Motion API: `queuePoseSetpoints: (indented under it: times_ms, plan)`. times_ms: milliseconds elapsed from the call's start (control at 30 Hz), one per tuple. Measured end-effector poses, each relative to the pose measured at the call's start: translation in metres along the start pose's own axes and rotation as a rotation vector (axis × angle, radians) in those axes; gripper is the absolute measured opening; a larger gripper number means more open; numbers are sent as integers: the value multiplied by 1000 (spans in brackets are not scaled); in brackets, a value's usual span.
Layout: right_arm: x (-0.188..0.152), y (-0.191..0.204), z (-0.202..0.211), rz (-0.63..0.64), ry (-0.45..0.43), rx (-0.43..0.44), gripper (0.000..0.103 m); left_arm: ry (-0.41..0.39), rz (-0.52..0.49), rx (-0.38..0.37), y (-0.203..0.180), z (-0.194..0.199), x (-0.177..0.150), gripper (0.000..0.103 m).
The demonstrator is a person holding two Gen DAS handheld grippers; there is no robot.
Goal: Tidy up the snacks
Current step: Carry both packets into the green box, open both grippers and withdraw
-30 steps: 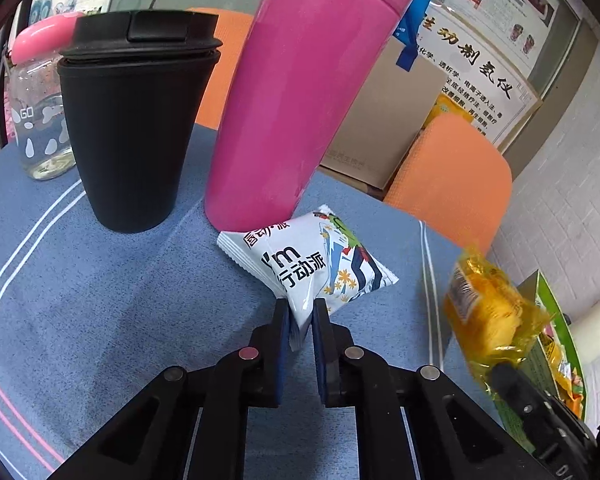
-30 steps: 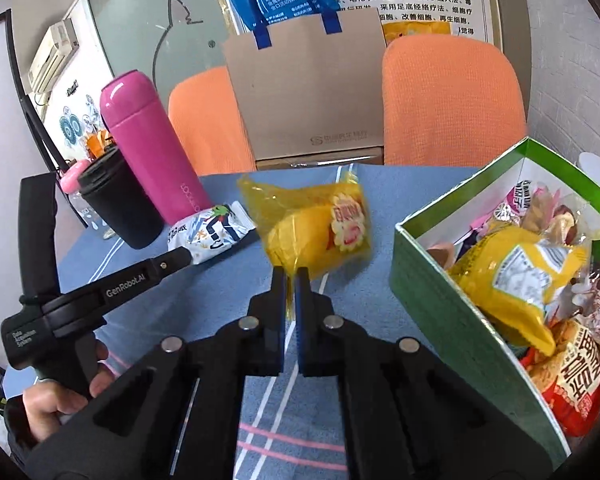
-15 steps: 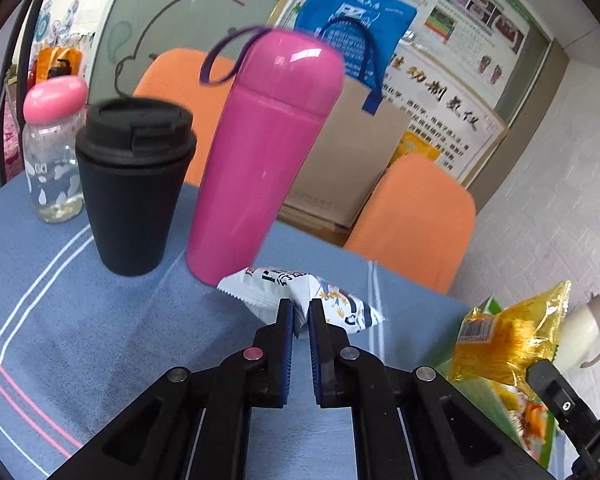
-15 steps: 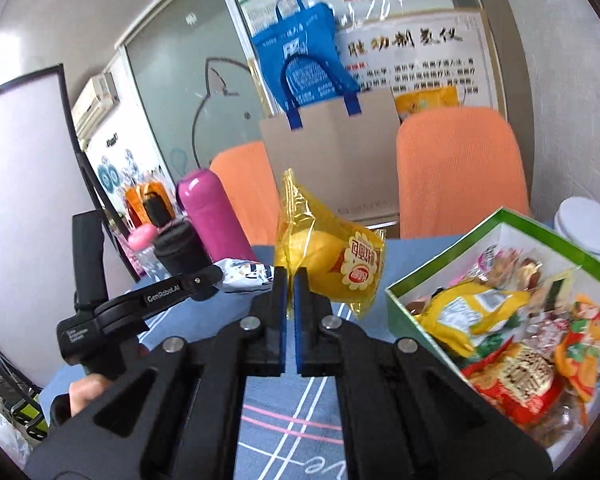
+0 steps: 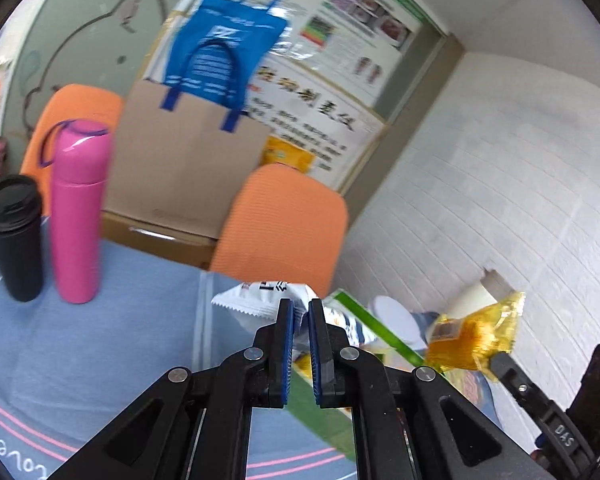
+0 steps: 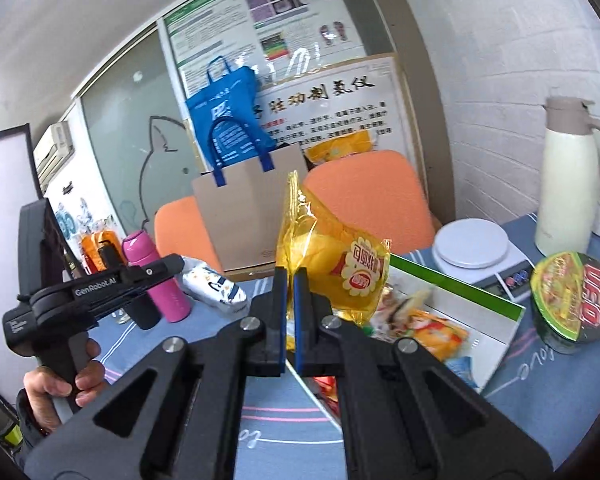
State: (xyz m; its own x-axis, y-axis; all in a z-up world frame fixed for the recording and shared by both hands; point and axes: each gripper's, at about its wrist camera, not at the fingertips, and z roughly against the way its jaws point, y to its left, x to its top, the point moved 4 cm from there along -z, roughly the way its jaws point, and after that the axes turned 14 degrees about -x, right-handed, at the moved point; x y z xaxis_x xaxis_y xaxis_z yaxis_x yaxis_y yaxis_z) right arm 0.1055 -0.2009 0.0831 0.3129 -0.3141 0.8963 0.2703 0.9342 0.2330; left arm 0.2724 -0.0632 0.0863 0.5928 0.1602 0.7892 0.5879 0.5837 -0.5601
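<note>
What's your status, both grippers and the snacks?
Left gripper shut on white snack packet, lifted. Right gripper shut on yellow snack bag, above green box. Nothing seen blocking the box.

- Right gripper [image 6: 287,280] pinches a yellow snack bag [image 6: 332,268], raised above its fingers.
- Green box [image 6: 460,312] of snacks sits right of the fingers.
</note>
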Motion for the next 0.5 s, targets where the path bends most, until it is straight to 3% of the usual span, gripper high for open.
queuePoseSetpoints:
  times_ms: [200,300,500]
  plan:
    - [-15,-33,-13,-15,48,-18,4,69,-40,-73,-47,-44,-13,6]
    - [-38,-44,-36,8,143,-20,4,114,-58,-86,-62,-67,-29,6]
    - [-72,-68,-70,-34,276,-56,6,253,-76,-28,-57,-120,-71,6]
